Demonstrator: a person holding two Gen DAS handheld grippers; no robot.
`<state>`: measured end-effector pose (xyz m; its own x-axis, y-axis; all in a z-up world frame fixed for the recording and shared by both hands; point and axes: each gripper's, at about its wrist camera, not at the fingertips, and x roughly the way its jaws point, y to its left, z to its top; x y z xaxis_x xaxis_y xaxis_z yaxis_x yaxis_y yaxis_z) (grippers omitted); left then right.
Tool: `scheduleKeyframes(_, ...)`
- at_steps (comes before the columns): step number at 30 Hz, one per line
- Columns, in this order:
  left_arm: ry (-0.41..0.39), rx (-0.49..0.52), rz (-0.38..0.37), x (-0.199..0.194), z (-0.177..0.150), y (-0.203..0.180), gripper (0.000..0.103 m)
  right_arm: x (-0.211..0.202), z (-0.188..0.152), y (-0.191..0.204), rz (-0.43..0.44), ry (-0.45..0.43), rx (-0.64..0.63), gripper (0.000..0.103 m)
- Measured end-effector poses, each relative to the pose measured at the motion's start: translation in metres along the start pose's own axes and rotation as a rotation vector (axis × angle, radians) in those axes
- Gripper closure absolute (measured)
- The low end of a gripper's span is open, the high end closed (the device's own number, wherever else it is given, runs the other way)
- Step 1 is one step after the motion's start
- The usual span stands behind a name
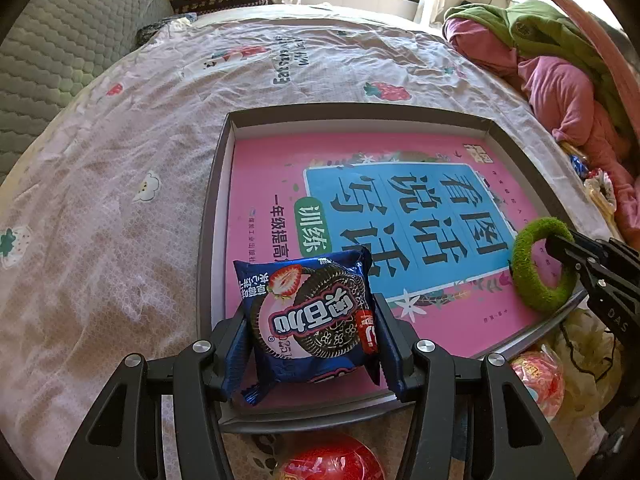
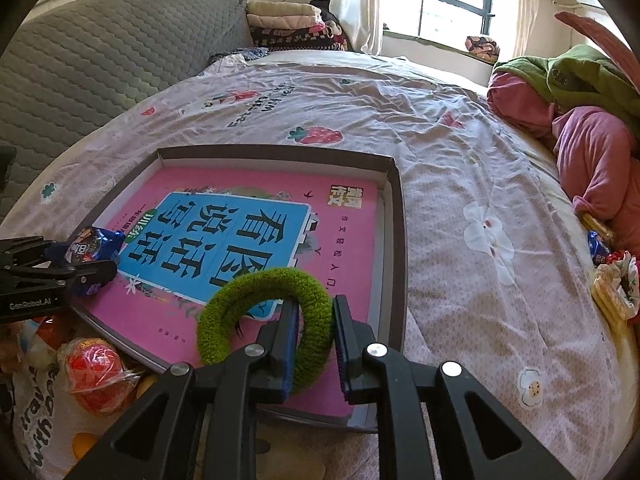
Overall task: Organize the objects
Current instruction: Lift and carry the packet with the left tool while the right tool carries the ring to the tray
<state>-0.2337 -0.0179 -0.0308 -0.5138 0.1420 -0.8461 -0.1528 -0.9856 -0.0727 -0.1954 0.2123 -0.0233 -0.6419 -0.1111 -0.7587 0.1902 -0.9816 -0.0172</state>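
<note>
A bed (image 1: 120,208) carries a shallow grey tray (image 1: 212,208) lined with a pink book (image 1: 272,176). Over its near edge, the left gripper (image 1: 312,332) pinches a blue strawberry cookie packet (image 1: 312,316). The right gripper (image 2: 316,320) clamps a fuzzy green ring (image 2: 240,292) over the book.

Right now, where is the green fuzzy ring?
The green fuzzy ring is clamped in the right gripper, above the near right corner of the pink book in the tray.
</note>
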Motion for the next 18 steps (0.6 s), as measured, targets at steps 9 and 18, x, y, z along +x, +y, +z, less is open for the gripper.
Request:
scheduleKeyframes(9,0.003,0.007,0.013,0.002,0.0,-0.001,0.046,-0.008,0.004,0.0,0.003,-0.024,0.001,0.079)
scheduleKeyframes(18,0.011,-0.008,0.023,-0.003,0.002,0.0,0.043,-0.018,0.005,0.0,0.015,-0.047,0.01,0.078)
